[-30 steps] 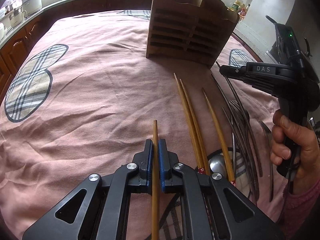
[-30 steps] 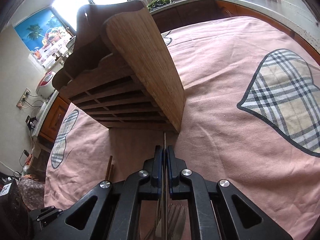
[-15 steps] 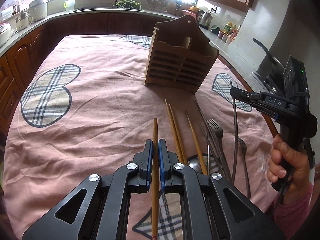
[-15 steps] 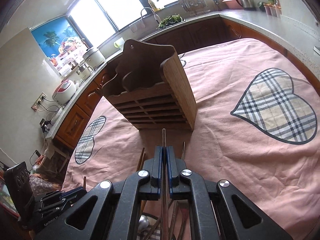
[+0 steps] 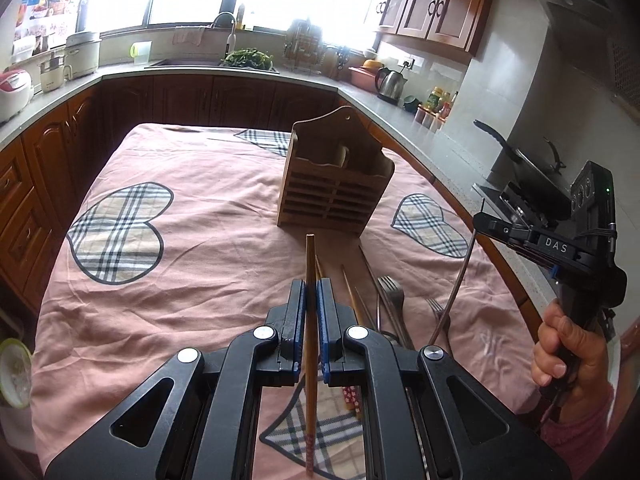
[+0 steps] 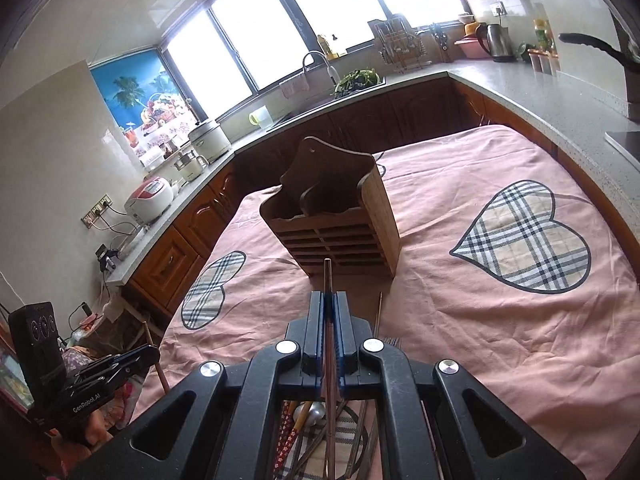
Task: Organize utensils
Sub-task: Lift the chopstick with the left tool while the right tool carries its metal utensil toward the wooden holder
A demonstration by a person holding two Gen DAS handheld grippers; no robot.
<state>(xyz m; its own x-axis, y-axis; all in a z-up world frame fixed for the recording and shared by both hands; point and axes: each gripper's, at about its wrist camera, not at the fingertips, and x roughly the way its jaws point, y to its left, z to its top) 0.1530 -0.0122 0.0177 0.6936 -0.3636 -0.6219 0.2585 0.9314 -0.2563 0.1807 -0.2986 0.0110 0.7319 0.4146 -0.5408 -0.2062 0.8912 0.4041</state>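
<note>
The left gripper [image 5: 311, 298] had its jaws clamped on a bamboo chopstick [image 5: 310, 264]; the right gripper [image 6: 329, 312] gripped a metal utensil handle [image 6: 328, 276]. Both were held above the surface's near edge, facing the wooden utensil holder [image 5: 334, 184] at its centre.

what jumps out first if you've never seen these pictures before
A wooden utensil holder stands upright mid-table on a pink tablecloth patched with plaid hearts. In the foreground the left gripper is shut on a wooden chopstick, and at the right edge of that view the right gripper holds a thin metal utensil clear of the cloth. More chopsticks and forks lie loose on the cloth near the person.
</note>
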